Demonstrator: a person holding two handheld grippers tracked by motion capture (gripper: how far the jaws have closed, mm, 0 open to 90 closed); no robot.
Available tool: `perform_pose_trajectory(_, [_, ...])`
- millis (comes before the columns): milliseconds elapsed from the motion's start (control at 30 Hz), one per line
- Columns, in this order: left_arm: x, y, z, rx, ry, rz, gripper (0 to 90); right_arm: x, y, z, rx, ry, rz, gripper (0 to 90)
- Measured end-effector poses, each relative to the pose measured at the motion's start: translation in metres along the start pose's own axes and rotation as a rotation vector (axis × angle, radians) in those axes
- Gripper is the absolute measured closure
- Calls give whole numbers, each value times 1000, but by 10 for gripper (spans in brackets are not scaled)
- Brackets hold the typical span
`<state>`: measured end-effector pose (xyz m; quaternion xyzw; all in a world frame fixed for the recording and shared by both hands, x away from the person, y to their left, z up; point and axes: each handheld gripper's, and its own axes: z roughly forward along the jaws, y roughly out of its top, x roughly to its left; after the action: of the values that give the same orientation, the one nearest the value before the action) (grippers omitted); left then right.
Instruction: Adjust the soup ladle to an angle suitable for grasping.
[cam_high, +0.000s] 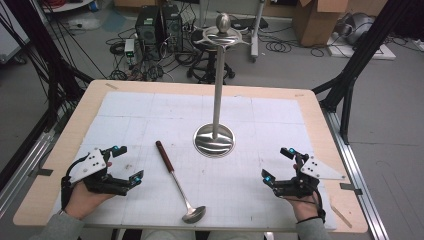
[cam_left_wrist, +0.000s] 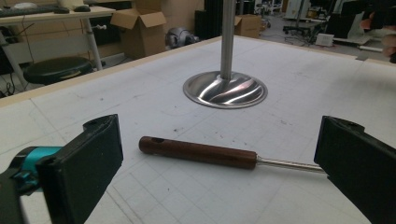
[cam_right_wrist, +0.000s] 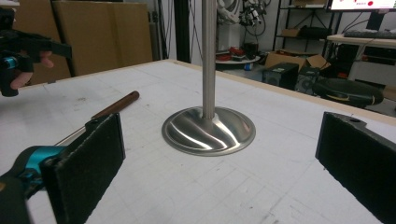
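Ladle (cam_high: 175, 175): dark wooden handle, steel shaft, shiny bowl, flat on tabletop (cam_high: 280, 200), lower centre. Left gripper (cam_high: 125, 165), right gripper (cam_high: 277, 166) both wide, empty.

Table (cam_high: 60, 200) carries a gridded mat (cam_high: 280, 115) over most of its top. Stand (cam_high: 214, 140): base sits on the mat slightly behind centre, pole upright, topped by a hook ring (cam_high: 222, 36). Ladle (cam_high: 176, 180) lies flat on the mat, in front of and left of the stand base, apart from it; handle end points back-left, bowl at the near edge. Left gripper (cam_high: 127, 162) rests at the near left, left of the ladle handle, jaws apart and facing the handle. Right gripper (cam_high: 276, 164) rests at the near right, well apart from the ladle, jaws apart and facing the stand base. Behind the table, on the floor: stool (cam_high: 210, 70), computer towers (cam_high: 159, 25), cardboard box (cam_high: 320, 17).
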<state>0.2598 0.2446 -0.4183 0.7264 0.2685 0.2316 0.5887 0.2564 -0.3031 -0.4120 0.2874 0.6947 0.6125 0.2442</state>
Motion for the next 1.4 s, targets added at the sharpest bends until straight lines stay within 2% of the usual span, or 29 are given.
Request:
perform_pose_trajectory(233, [-2, 2, 0, -3, -6, 34, 17, 1, 0, -1, 5, 2, 2, 2])
perform_pose_trajectory(367, [-3, 5, -1, 11, 0, 14, 57, 1, -1, 0, 13, 9, 5, 2])
perform_pose_trajectory(433, [-3, 9, -4, 28, -10, -9, 194, 0, -1, 1, 9, 7, 0, 2])
perform_pose_trajectory(533, [-4, 12, -6, 39, -23, -17, 362, 0, -1, 0, 9, 5, 7, 2])
perform_pose_trajectory(633, [-6, 12, -6, 50, -9, -7, 452, -1, -2, -1, 9, 3, 10, 2])
perform_pose_trajectory(667, [-7, 13, -5, 61, -5, -5, 452, -1, -2, -1, 9, 3, 10, 2])
perform_pose_trajectory(700, [-9, 13, -5, 73, 8, 6, 534, -1, -2, -1, 8, 1, 9, 2])
perform_pose_trajectory(800, [-13, 14, -4, 98, 3, 1, 658, -1, -2, 0, 16, 4, 14, 2])
perform_pose_trajectory(867, [-18, 14, -1, 114, 4, 15, 736, 0, -2, 1, 18, 7, 12, 2])
perform_pose_trajectory(933, [-22, 14, 1, 134, -14, 38, 805, 0, -2, 1, 21, 9, 12, 2])
perform_pose_trajectory(1033, [-26, 14, 5, 171, -25, 67, 877, 0, -2, 1, 21, 7, 8, 2])
perform_pose_trajectory(1233, [-29, 14, 7, 171, -52, 50, 894, 0, -3, 1, 23, 11, 8, 3])
perform_pose_trajectory(1367, [-37, 16, 12, 174, -80, 44, 894, 0, -3, 2, 25, 11, 8, 2])
perform_pose_trajectory(1400, [-42, 16, 16, 186, -102, 36, 895, 0, -3, 2, 26, 10, 6, 2])
